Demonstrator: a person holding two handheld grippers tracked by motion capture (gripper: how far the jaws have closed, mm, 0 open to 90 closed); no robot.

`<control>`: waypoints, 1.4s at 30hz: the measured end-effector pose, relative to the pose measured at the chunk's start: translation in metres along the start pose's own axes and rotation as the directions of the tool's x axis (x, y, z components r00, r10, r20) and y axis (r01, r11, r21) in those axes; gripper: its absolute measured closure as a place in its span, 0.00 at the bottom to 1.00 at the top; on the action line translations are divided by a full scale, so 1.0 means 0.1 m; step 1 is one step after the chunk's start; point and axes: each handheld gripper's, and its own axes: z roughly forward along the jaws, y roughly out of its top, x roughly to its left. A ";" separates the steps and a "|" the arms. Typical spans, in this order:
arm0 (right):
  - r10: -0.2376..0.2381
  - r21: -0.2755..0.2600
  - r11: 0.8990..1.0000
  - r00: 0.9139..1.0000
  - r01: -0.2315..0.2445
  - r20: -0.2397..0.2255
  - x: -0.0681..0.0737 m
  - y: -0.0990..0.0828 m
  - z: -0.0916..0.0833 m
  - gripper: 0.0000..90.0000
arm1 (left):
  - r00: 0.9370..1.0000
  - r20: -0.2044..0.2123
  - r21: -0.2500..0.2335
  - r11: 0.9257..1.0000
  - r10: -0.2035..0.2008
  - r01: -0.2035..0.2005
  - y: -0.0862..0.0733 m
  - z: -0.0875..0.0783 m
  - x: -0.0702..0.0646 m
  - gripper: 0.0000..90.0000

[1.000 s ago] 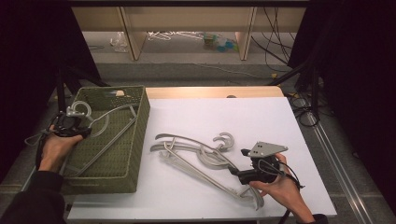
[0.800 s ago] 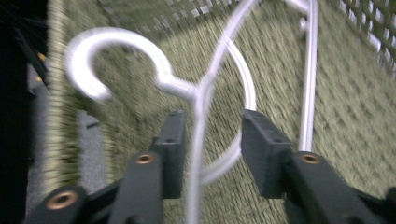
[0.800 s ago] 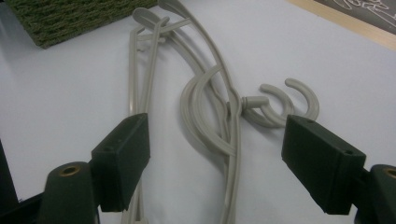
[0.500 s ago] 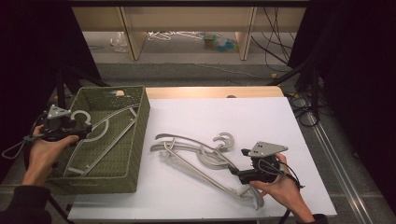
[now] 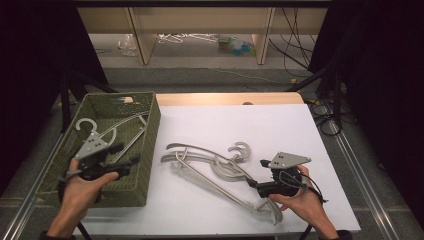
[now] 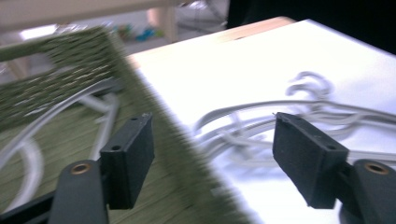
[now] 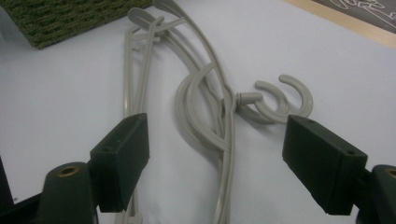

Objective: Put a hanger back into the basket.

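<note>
Grey hangers lie tangled on the white table, hooks toward the right, just right of the green basket. One hanger already rests inside the basket, which suggests sorting from table to basket. The left gripper hangs over the basket's near right corner; its jaws have just been opening and stand apart with nothing between them, judged a release. The right gripper hovers at the near end of the pile, jaws wide and straddling a hanger arm without pressing it, placed seemingly for the next pick
</note>
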 end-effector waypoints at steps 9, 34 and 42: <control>0.000 0.006 1.000 1.000 0.000 -0.002 0.01 -0.01 0.01 0.26 | 0.989 0.140 -0.057 0.997 0.050 -0.043 -0.20 0.19 -0.51 0.26; 0.015 0.136 0.991 1.000 -0.018 0.023 -0.10 -0.09 0.29 0.27 | 0.966 0.256 -0.024 1.000 0.022 -0.017 -0.57 0.31 -0.94 0.22; 0.030 0.260 0.965 0.999 -0.037 0.030 -0.13 -0.11 0.54 0.37 | 0.961 0.273 -0.017 0.999 0.044 -0.041 -0.60 0.31 -0.98 0.21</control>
